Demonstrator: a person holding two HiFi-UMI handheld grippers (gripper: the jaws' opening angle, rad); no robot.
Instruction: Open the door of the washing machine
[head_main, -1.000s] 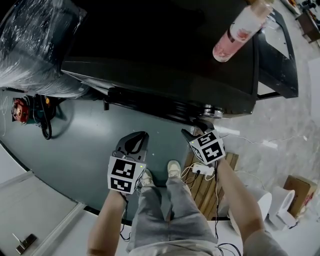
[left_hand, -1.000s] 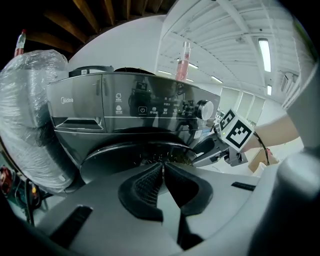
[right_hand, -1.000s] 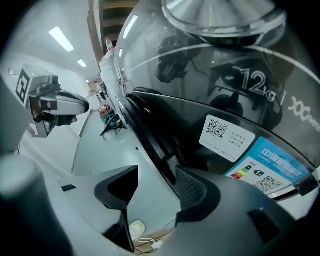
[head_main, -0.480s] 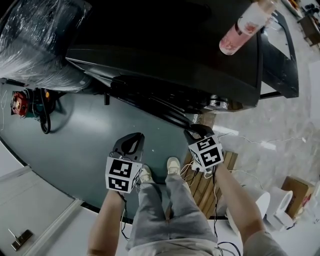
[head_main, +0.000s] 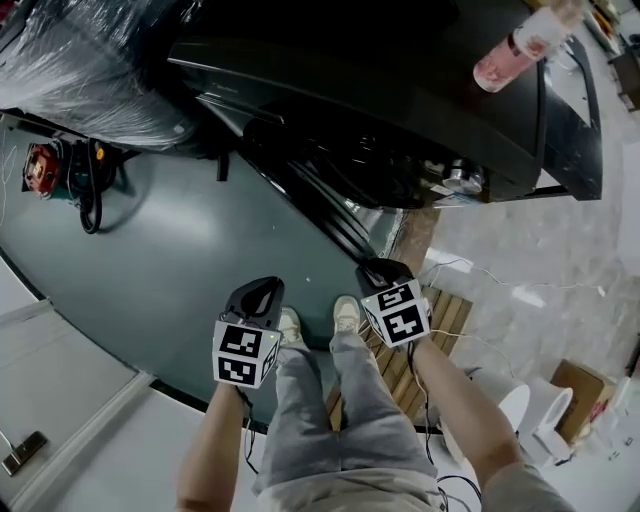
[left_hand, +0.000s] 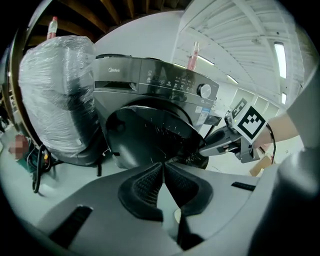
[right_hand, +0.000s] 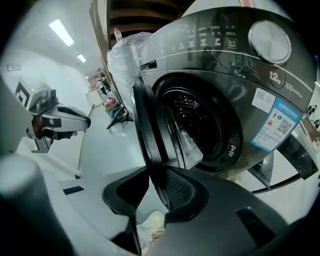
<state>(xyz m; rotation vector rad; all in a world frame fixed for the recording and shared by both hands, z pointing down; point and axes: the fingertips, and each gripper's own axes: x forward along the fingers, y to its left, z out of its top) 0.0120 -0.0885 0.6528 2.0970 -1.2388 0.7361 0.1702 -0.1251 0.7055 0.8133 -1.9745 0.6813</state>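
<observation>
The dark washing machine fills the top of the head view, with its round door swung out to the left. In the right gripper view the door stands edge-on in front of the open drum. My right gripper has the door's rim between its pads; the jaws are closing on it and both pads touch it. Seen from above, the right gripper sits at the door's free edge. My left gripper hangs beside it over the floor, shut and holding nothing.
A plastic-wrapped appliance stands left of the machine. A pink bottle stands on the machine's top. Red gear with cables lies on the floor at left. Wooden slats and white cords lie right of the person's shoes.
The door has swung further out from the machine. My right gripper has drawn back towards the person with the door's edge, its jaws narrowing. The left gripper has drawn back too.
</observation>
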